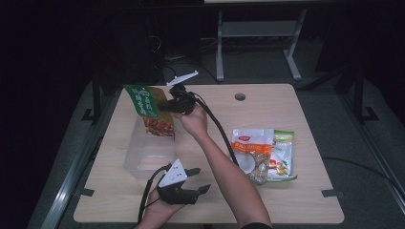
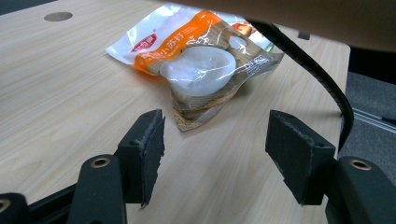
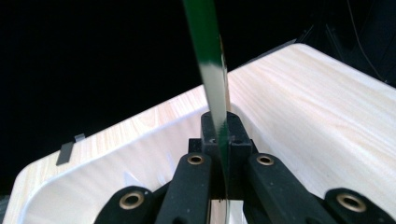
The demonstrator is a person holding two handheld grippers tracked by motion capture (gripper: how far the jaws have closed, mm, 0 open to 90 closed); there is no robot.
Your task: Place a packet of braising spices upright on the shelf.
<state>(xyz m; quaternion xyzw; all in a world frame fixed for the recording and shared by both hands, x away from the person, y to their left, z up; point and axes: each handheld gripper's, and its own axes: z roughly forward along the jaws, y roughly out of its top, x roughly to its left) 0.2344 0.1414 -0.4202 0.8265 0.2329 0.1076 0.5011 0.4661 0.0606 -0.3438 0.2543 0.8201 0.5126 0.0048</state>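
Over the clear plastic bin (image 1: 145, 152) at the counter's (image 1: 305, 191) left side, the right tongs (image 1: 168, 106) pinch a green snack packet (image 1: 148, 109) edge-on, held above it. Nearer, the left tongs (image 1: 199, 180) rest open, empty. Right of the crossing forearm (image 1: 229, 176) lie an orange-white pouch (image 2: 196, 60) and a green-edged pouch (image 1: 282, 155).

Print is there but nothing legible. Green packet (image 1: 149, 110): pale characters on the upper half, too small to read. Orange-and-white packet (image 2: 196, 60): red logo patch with white characters near its top corner, white characters along the orange band, a dark label strip at its edge, all blurred.
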